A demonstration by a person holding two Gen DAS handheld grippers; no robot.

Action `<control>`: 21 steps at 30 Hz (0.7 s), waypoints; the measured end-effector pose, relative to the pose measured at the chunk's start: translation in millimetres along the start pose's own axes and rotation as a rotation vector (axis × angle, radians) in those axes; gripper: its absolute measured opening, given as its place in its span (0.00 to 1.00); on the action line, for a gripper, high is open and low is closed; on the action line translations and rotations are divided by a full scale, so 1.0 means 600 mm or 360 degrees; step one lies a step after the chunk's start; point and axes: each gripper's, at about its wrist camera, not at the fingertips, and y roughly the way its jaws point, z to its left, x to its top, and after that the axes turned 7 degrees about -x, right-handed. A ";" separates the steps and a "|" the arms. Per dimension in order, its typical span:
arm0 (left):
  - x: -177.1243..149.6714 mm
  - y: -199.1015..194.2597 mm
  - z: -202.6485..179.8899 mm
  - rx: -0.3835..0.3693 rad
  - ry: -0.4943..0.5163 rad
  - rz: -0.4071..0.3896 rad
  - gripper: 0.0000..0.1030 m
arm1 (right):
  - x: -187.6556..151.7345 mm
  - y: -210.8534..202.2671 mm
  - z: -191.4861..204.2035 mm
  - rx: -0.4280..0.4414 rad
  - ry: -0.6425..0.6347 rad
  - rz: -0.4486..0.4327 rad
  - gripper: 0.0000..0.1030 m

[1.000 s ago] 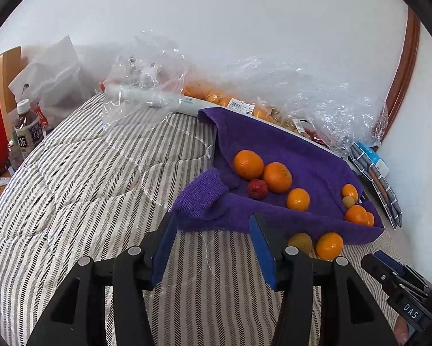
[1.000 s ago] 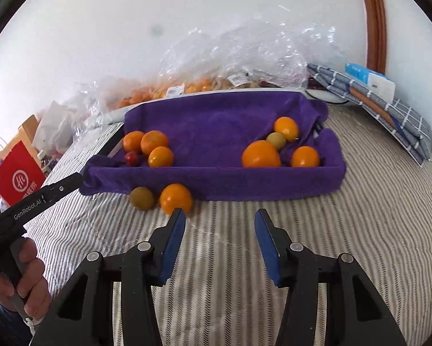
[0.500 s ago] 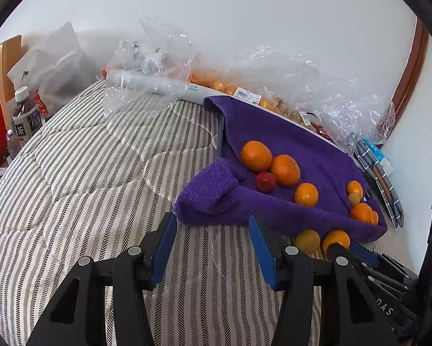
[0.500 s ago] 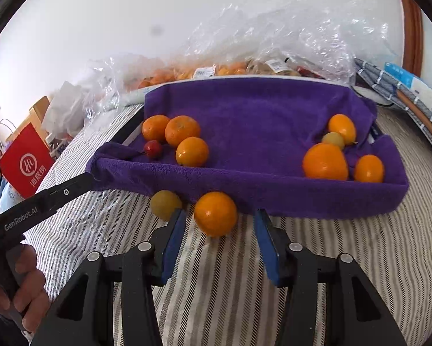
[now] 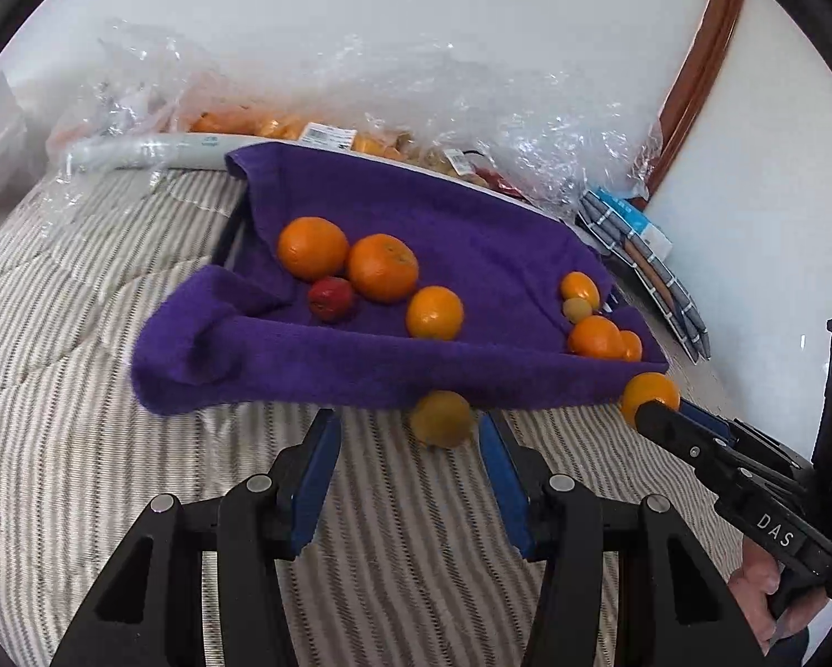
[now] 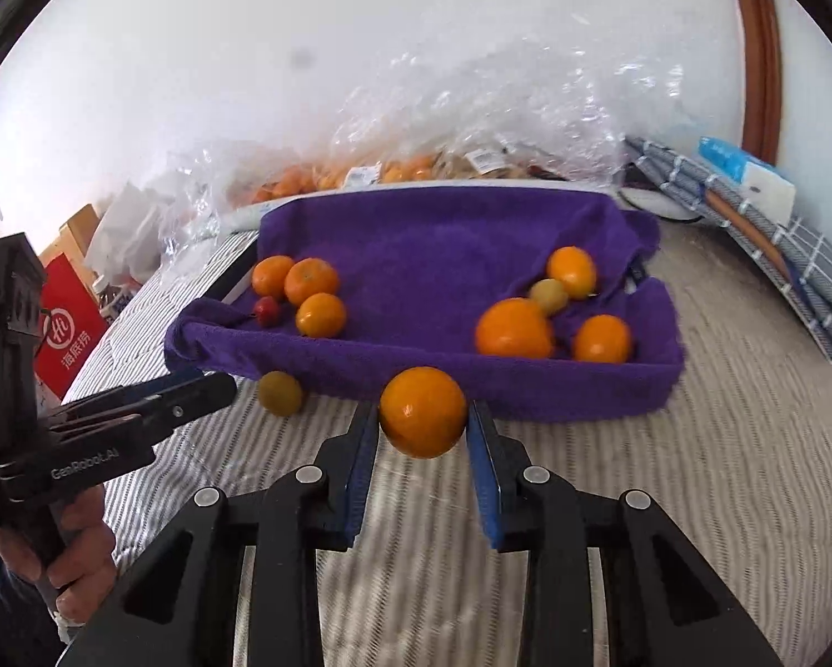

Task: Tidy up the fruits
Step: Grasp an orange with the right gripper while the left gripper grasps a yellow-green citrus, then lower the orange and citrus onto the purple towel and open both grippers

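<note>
Two views, right gripper (image 6: pixel 422 433) closing around orange (image 6: pixel 422 410), left gripper (image 5: pixel 410 433) open.

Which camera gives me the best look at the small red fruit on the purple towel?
The left wrist view: the small red fruit sits large and unblocked beside the oranges. In the right wrist view it is smaller and farther off, at the purple towel's left end.

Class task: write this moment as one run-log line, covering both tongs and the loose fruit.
right tongs: closing on orange | left tongs: open, near greenish fruit | towel: eight fruits
</note>
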 end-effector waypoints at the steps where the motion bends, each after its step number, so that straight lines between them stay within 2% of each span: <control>1: -0.001 0.007 -0.007 0.0005 0.0008 0.0014 0.48 | -0.001 -0.006 -0.009 -0.0010 0.0013 -0.0008 0.32; 4: 0.000 0.030 -0.019 0.0084 0.0031 0.0057 0.47 | -0.005 -0.016 -0.034 -0.0037 0.0036 -0.0019 0.32; 6: 0.001 0.039 -0.020 0.0076 0.0008 0.0079 0.37 | -0.009 -0.018 -0.050 -0.0051 0.0058 -0.0016 0.32; 7: 0.001 0.041 -0.020 0.0061 -0.0004 0.0081 0.28 | -0.011 -0.018 -0.056 -0.0050 0.0072 -0.0013 0.32; 8: 0.001 0.043 -0.019 0.0048 -0.0009 0.0080 0.26 | -0.012 -0.019 -0.061 -0.0048 0.0084 -0.0009 0.32; 13: -0.001 0.027 -0.004 0.0010 -0.0070 0.0033 0.25 | -0.017 -0.018 -0.078 -0.0060 0.0123 -0.0018 0.32; 21: 0.009 -0.029 0.027 -0.0015 -0.0175 -0.0136 0.25 | 0.007 -0.016 -0.081 -0.0077 0.0152 -0.0076 0.32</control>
